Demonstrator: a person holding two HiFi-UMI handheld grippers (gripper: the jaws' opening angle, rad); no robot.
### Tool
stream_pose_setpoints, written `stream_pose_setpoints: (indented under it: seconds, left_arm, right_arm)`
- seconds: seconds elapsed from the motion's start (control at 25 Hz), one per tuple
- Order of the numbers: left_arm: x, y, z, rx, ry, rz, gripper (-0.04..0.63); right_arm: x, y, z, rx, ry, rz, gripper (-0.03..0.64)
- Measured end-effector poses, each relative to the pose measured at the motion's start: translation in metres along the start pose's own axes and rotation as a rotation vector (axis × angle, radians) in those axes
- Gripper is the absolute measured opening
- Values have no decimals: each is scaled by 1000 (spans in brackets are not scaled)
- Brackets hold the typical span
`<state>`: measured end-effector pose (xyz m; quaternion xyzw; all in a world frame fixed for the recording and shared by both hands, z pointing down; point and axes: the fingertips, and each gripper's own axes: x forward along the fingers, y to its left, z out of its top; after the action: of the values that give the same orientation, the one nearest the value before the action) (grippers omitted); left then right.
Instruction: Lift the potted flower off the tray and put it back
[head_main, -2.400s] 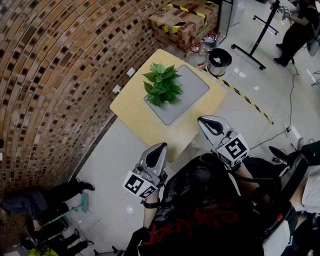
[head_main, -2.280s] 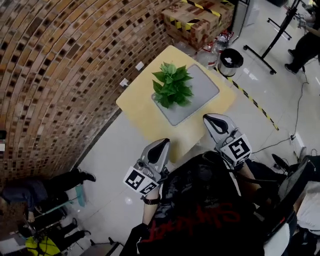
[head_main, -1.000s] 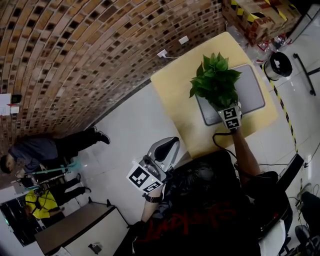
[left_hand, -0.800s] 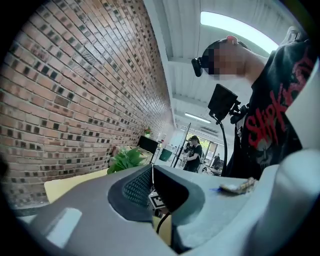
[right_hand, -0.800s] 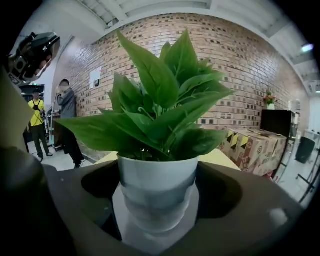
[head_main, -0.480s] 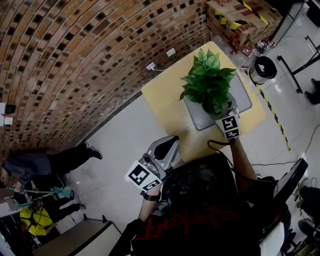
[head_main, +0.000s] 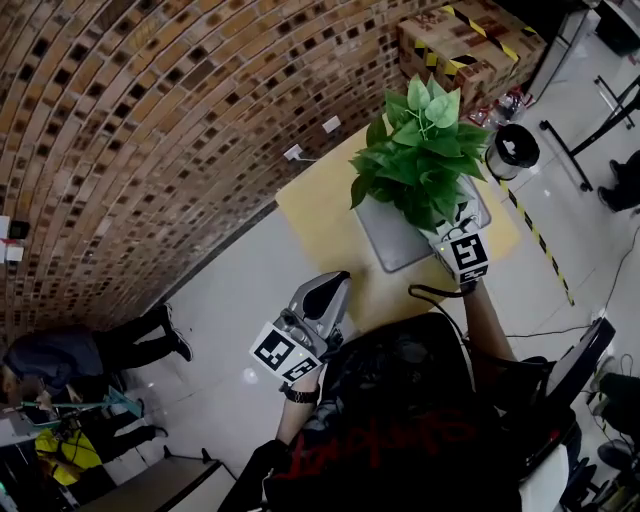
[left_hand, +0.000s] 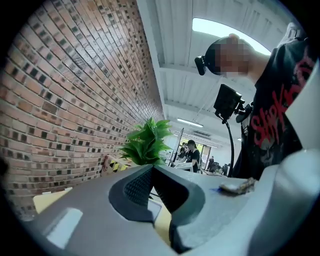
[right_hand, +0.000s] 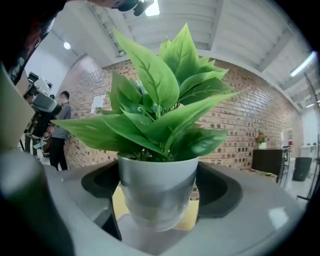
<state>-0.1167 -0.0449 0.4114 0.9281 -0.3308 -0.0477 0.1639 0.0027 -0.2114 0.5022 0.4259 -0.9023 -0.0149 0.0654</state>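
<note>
- The potted flower (head_main: 418, 150) is held upright in the air over the tray (head_main: 385, 245) — leaves up, pot down.
- Its white pot (right_hand: 157, 192) is squeezed from both sides by the right hand-held gripper (head_main: 452, 228).
- The left hand-held gripper (head_main: 330, 288) is kept closed on nothing, near the bench (head_main: 315, 215) edge.
- Bare bench is seen left of the tray — a brick wall (head_main: 150, 120) stands close beside it.

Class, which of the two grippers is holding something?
The right gripper: it grips the potted plant by its white pot; the left gripper is shut, empty.
</note>
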Motion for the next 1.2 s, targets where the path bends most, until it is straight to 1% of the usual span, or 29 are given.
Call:
stream_pose_setpoints:
  seconds: [0.16, 0.32, 0.52, 0.68, 0.8, 0.88, 1.08, 1.2]
  left_arm:
    - [5, 3, -3, 2, 19, 19, -5]
    - [9, 3, -10, 7, 47, 41, -5]
    - [12, 3, -19, 4, 89, 64, -5]
    - [8, 3, -23, -16, 109, 74, -5]
    - [7, 1, -21, -13, 102, 75, -5]
    - [3, 1, -21, -20, 96, 78, -5]
    - [-9, -6, -27, -25, 81, 71, -5]
    - [-11, -6, -28, -38, 70, 57, -5]
  right_arm:
    - [5, 0, -8, 21, -8, 22, 479]
    - [12, 5, -40, 62, 31, 53, 479]
    - [32, 14, -110, 106, 146, 82, 479]
    - [50, 29, -182, 147, 277, 71, 479]
    - [55, 40, -225, 118, 355, 84, 479]
    - [51, 43, -235, 115, 369, 79, 479]
    - [24, 48, -244, 136, 390, 50, 480]
    - [16, 49, -253, 119, 449, 45, 485]
